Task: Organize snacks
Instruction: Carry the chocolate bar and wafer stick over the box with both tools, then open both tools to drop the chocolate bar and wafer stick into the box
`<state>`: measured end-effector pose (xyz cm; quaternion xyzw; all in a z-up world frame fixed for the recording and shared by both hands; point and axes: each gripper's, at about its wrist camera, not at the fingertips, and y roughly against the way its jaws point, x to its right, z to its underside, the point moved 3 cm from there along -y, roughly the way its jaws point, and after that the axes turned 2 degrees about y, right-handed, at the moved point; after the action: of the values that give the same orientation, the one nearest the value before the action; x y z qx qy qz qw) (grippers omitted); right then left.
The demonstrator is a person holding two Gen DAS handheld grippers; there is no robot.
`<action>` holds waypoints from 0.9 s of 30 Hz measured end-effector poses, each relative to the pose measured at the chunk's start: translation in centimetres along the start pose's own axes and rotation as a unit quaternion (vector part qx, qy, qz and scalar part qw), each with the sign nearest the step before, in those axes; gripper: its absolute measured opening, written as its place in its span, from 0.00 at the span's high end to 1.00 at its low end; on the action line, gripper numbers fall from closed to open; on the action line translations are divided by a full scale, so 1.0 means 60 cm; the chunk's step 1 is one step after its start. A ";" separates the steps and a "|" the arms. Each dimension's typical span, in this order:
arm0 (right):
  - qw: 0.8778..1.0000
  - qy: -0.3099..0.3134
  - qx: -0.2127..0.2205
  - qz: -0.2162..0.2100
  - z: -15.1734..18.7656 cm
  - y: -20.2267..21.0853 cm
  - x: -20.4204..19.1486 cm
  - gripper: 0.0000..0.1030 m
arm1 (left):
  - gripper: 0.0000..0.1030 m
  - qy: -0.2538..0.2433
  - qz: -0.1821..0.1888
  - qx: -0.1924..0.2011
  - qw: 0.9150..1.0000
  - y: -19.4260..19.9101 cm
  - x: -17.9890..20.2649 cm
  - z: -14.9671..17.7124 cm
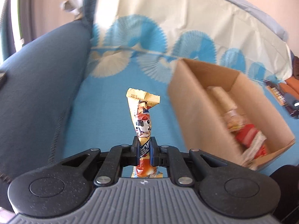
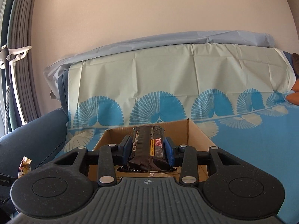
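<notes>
My left gripper [image 1: 145,147] is shut on a yellow snack packet [image 1: 143,119] with a cartoon figure, held upright above the blue cloth, left of the cardboard box [image 1: 194,115]. Inside the box lie a beige roll-shaped snack [image 1: 223,97] and a red-and-white packet [image 1: 248,136]. My right gripper [image 2: 147,147] is shut on a black snack packet [image 2: 147,143] with a yellow label, held over the open box [image 2: 198,130]. The yellow packet also shows at the left edge of the right wrist view [image 2: 24,166].
The box sits on a blue and cream fan-patterned cloth [image 1: 112,97] over a sofa. A dark blue sofa arm [image 1: 41,85] rises at the left. A dark snack packet [image 1: 280,97] lies on the cloth right of the box. A wall [image 2: 149,9] stands behind.
</notes>
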<state>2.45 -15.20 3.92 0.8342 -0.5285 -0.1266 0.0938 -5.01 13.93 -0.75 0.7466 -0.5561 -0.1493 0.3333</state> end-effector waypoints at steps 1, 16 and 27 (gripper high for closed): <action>1.000 -0.003 0.002 0.001 0.000 -0.002 0.003 0.61 | 0.90 -0.005 0.008 0.006 1.000 0.000 0.021 -0.013; 0.995 -0.051 0.045 0.070 0.002 -0.014 0.059 0.61 | 0.90 -0.081 0.106 0.102 0.986 -0.018 0.334 -0.188; 0.996 -0.052 0.011 0.066 0.005 -0.029 0.057 0.06 | 0.24 -0.074 0.099 0.095 0.988 -0.003 0.309 -0.122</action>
<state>5.28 -17.56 2.76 0.7906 -0.5881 -0.1576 0.0654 5.72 -0.84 7.25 0.7034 -0.6618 -0.1170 0.2315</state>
